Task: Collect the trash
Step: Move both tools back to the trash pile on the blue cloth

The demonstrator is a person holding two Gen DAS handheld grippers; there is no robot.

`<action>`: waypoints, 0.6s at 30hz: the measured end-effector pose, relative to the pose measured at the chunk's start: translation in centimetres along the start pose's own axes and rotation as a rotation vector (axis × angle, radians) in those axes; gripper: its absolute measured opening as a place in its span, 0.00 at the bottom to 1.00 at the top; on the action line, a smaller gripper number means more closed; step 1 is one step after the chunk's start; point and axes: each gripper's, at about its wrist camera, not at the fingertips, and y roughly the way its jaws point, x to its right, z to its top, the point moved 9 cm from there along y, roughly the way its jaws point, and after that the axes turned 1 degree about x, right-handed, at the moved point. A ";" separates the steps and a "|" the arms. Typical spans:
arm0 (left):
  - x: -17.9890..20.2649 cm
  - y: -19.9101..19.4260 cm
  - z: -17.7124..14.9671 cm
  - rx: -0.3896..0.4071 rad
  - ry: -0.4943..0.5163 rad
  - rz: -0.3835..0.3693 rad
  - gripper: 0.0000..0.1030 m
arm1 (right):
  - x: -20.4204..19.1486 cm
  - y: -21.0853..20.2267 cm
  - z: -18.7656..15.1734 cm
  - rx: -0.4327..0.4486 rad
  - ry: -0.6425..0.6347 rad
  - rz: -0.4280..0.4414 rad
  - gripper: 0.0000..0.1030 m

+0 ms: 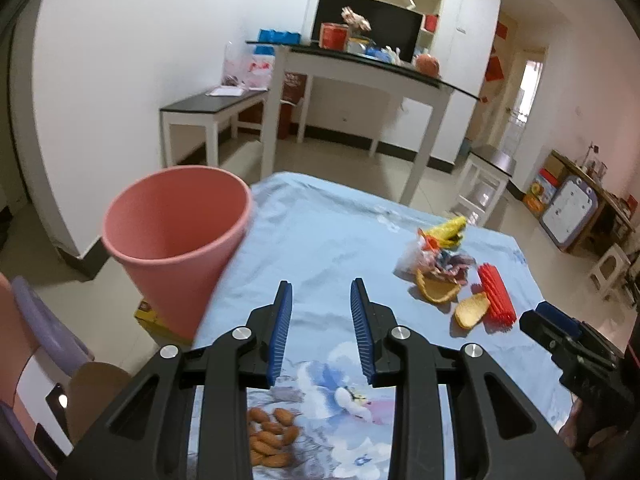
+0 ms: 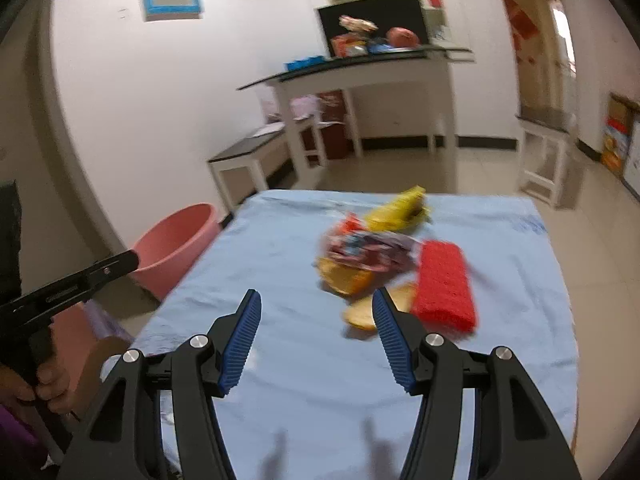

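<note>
A: Left to right. What sits at the left jaw's outer side?

B: The pink bin (image 1: 176, 248), standing off the edge of the surface (image 1: 320, 240), mouth up and tipped toward the camera. My reading: it stands beside the edge so trash can be carried over and dropped straight in.

A: State of the left gripper (image 1: 321, 300)?

B: Jaws parted to a moderate gap, nothing between them, only blue cloth beyond. Below the jaws, close under the gripper body, lies a small heap of almonds (image 1: 272, 436). Whether those count as trash I cannot tell.

A: And the trash itself?

B: Ahead and to the right of the left jaws, well apart from them. A cluster: yellow wrapper (image 1: 446, 232) farthest, crumpled printed wrapper (image 1: 440, 262) nearer, two orange peel pieces (image 1: 472, 310) nearest, and a red ribbed block (image 1: 496, 296) touching their right side. Piled together, probably so one hand can work it piece by piece.

A: Right gripper (image 2: 316, 300)?

B: Jaws spread wide, empty. The right view is blurred, but the nearest peel (image 2: 368, 312) sits just beside the inner face of the right jaw, and the red block just outside it. Judgement: the wide spread suits closing on the peel first; the bin is far left, so a carry across follows.
</note>
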 end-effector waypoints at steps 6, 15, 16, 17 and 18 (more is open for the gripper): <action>2.2 2.0 -0.4 -0.017 0.029 -0.040 0.29 | 4.4 0.7 -0.5 -0.014 0.074 -0.069 0.56; 5.7 5.3 -1.4 -0.058 0.051 -0.127 0.29 | 8.6 2.9 -0.1 -0.033 0.115 -0.141 0.56; 6.0 5.6 -1.4 -0.062 0.056 -0.134 0.29 | 9.0 3.2 -0.1 -0.037 0.123 -0.144 0.56; 6.4 6.0 -1.4 -0.065 0.063 -0.145 0.29 | 9.2 3.5 -0.1 -0.041 0.128 -0.144 0.56; 6.7 6.2 -1.3 -0.066 0.069 -0.154 0.29 | 9.4 3.9 -0.2 -0.053 0.139 -0.138 0.56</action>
